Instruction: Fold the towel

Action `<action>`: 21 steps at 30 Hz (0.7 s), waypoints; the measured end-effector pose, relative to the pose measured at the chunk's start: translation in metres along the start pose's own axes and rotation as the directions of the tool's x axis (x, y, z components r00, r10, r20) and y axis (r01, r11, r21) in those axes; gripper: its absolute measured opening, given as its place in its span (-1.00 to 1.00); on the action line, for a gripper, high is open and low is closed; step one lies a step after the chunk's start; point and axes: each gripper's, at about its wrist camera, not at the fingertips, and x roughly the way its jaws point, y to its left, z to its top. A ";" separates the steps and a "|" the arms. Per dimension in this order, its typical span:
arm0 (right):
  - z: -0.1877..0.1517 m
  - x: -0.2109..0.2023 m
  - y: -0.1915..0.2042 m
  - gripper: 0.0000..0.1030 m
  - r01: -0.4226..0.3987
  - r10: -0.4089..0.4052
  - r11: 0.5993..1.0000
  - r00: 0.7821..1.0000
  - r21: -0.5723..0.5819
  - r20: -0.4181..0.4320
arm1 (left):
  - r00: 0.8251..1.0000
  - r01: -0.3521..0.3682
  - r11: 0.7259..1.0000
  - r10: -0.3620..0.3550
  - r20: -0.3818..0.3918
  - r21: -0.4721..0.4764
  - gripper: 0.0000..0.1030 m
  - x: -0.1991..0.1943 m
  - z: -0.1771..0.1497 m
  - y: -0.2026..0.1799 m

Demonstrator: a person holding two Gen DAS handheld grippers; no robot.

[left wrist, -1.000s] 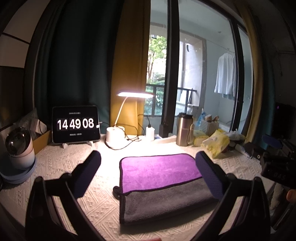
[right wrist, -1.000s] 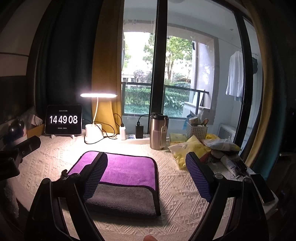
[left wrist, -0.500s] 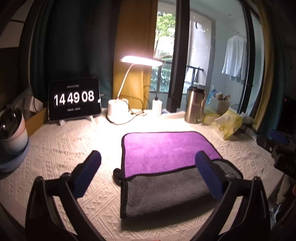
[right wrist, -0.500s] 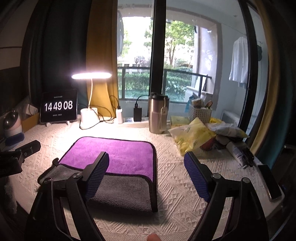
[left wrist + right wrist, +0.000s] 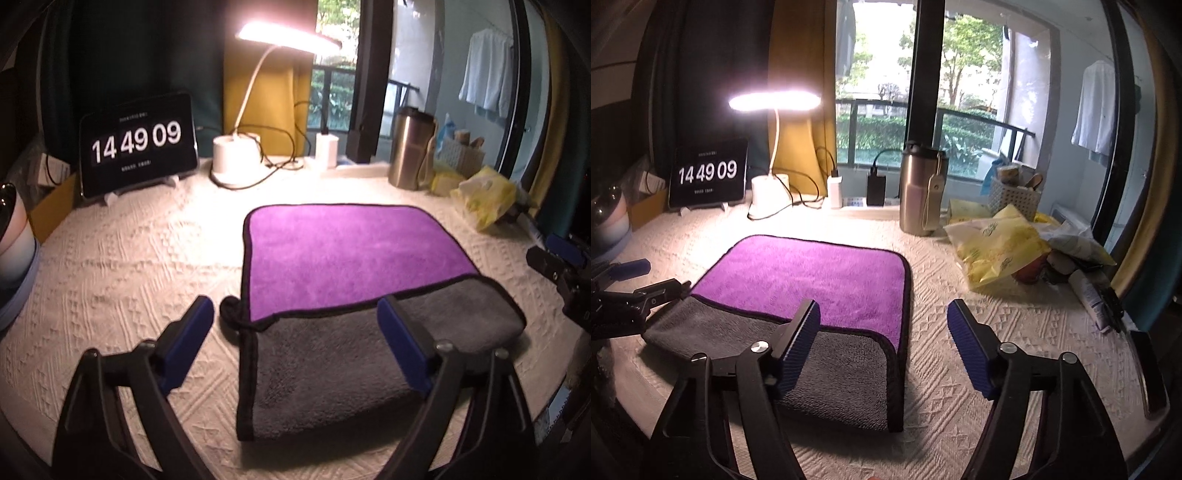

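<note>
Both claws, left (image 5: 295, 339) and right (image 5: 882, 339), gape wide, empty; pinch the purple-and-grey plush towel's (image 5: 351, 254) near corners squarely beneath each, lifting evenly.

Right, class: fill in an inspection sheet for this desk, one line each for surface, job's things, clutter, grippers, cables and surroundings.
Surface: white textured tablecloth over the desk.
Job's things: towel, purple side up, lying flat, with its near part turned over to show grey.
Clutter: steel tumbler, yellow bags, white basket, tube, phone at the right edge.
Grippers: left gripper and right gripper both open above the towel's near corners, holding nothing.
Cables: dark cords run from the desk lamp to the chargers.
Surroundings: clock tablet, curtains, balcony window, hanging shirt.
</note>
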 end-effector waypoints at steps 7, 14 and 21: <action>-0.007 0.033 0.000 0.25 -0.020 0.019 1.000 0.997 -0.011 -0.077 | 0.996 -0.018 1.000 0.019 -0.087 0.019 0.45 0.024 -0.005 -0.004; -0.018 0.073 -0.003 -0.12 -0.064 0.059 0.998 0.976 -0.016 -0.208 | 0.987 -0.049 0.999 0.050 -0.150 0.010 0.29 0.042 -0.009 0.001; -0.023 0.085 0.003 -0.24 -0.103 0.090 0.994 0.958 -0.034 -0.274 | 0.981 -0.069 0.997 0.072 -0.179 0.019 0.19 0.049 -0.011 -0.001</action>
